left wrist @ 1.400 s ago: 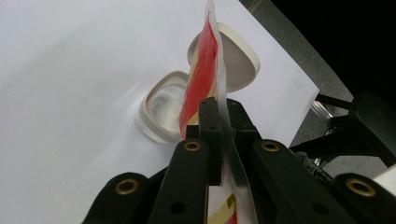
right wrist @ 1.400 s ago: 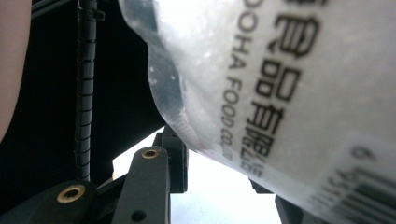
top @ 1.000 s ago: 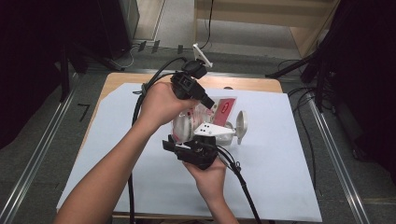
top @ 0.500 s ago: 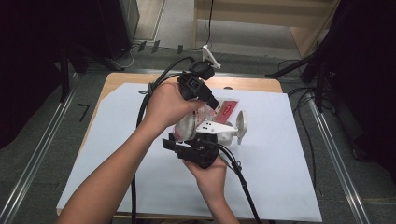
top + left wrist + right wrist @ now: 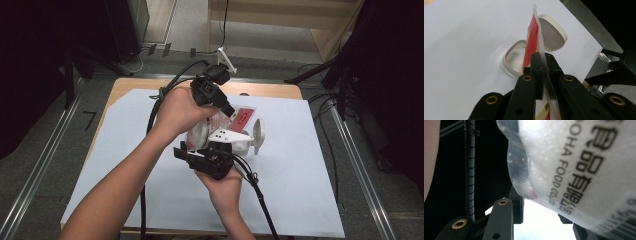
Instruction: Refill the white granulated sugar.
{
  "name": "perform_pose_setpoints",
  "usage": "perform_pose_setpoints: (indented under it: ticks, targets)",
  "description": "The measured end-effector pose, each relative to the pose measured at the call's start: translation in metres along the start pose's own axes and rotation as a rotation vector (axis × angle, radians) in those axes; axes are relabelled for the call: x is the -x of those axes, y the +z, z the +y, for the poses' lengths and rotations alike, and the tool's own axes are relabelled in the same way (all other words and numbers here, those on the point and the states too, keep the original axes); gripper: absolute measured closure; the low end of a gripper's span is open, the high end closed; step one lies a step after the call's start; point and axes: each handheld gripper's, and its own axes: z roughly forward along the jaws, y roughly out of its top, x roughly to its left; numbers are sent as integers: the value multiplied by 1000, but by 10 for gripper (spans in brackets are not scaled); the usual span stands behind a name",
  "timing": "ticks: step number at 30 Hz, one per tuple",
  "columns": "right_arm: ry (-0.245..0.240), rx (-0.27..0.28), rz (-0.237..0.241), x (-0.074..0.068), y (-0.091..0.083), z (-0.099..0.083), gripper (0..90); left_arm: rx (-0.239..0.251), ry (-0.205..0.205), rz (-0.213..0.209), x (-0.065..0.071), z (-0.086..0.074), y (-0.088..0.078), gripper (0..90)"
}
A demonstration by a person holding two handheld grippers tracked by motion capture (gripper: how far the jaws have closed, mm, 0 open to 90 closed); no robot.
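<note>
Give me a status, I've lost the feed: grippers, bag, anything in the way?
Left gripper shut on bag edge. Right gripper holding bag's body. Open container and lid below, nothing blocking.

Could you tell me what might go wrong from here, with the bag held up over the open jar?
1. The left gripper pinches only the bag's thin top edge; it might slip or tear there.
2. The bag of white grains bulges between the right gripper's jaws; a hard squeeze could burst it.
3. The jar and its lid sit right below; once the bag opens, grains may miss the small mouth and scatter on the paper.
</note>
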Motion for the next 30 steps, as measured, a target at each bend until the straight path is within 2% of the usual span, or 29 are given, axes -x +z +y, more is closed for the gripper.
perform_pose_setpoints:
  ticks: [21,30]
  targets:
    - [-2,14,7,1,-3,-1,639,-12,3,5,3,2,1,879]
    - [-18,19,2,1,-3,-3,651,-13,5,0,4,3,2,879]
